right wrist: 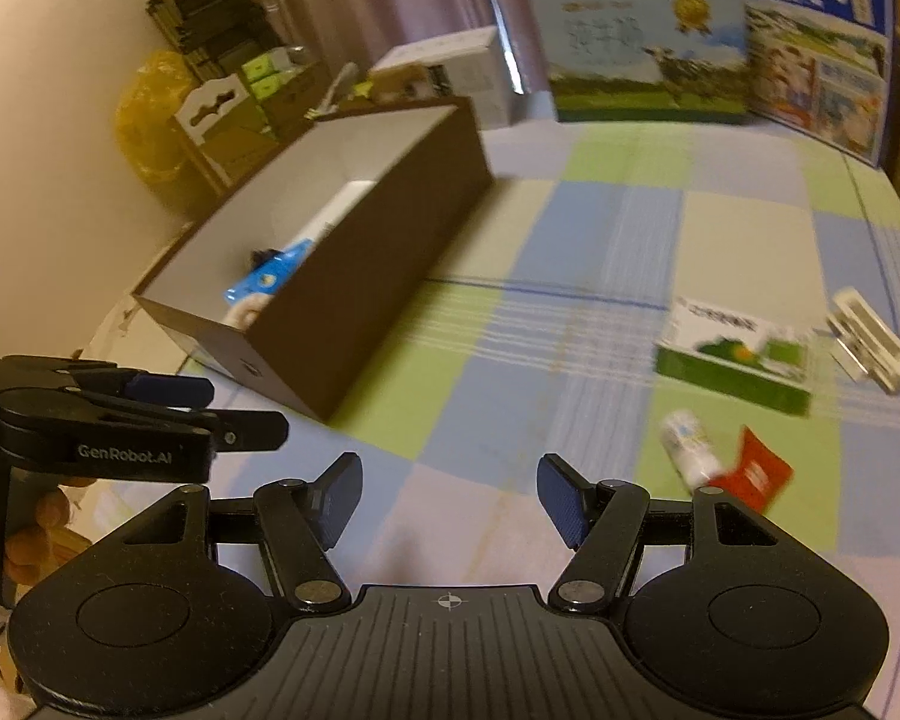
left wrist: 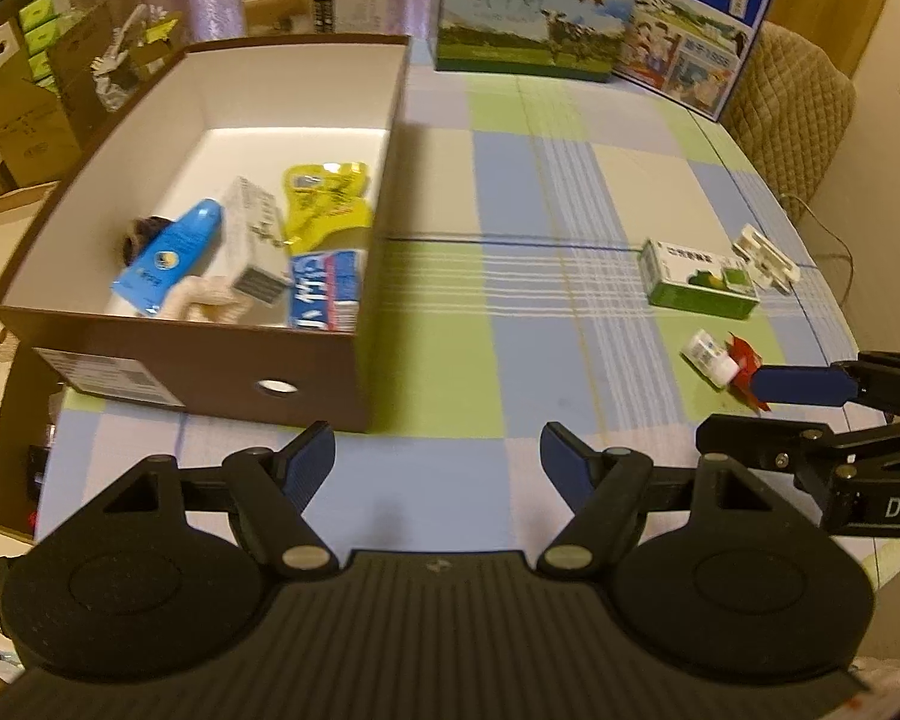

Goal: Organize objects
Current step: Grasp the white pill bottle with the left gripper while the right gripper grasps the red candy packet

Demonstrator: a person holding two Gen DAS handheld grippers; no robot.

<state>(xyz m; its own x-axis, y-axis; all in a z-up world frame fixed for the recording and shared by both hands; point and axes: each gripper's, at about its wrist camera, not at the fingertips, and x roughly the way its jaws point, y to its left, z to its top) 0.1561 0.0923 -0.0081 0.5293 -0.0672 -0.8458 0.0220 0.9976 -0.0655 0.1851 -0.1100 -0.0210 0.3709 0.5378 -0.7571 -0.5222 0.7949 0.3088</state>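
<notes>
I see my left hand-held gripper [left wrist: 437, 463] at the bottom of its view, fingers spread wide with nothing between them, above the checked surface [left wrist: 510, 324]. The brown shoebox [left wrist: 210, 360] sits at left of frame, holding a blue tube [left wrist: 171, 255], a yellow pouch [left wrist: 327, 201], a grey-white carton [left wrist: 258, 240] and a blue-and-white packet [left wrist: 324, 291]. My right hand-held gripper [right wrist: 449, 499] is also spread and empty. In its view, a small white bottle [right wrist: 687, 444] lies at lower right, touching a red packet [right wrist: 756, 471]. Just beyond them lies a green-and-white box [right wrist: 735, 354], with a white plastic clip [right wrist: 867, 341] beside it at the right edge. Milk cartons [right wrist: 648, 42] stand across the top of frame.
</notes>
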